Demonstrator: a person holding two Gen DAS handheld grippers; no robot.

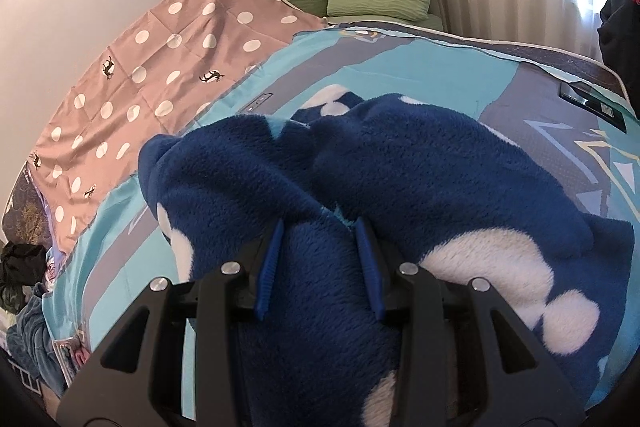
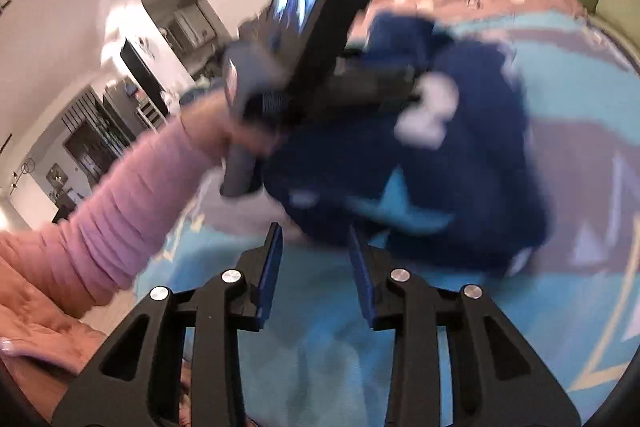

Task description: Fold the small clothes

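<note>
The fleece (image 1: 400, 163) lies bunched on the bed (image 1: 400, 67) – soft, light, floppy, best pinched at an edge. The left claw (image 1: 318, 231) grips a thick fold; the right claw (image 2: 314, 237) hangs empty, jaws apart, near its near edge.

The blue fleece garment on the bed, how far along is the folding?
Early. Done: the blue fleece garment is on the turquoise bedspread. In hand: the left gripper pinches a bunched fold of it; the right gripper is open beside its edge, holding nothing. Left: it is still rumpled, with no flat, squared fold visible.
</note>
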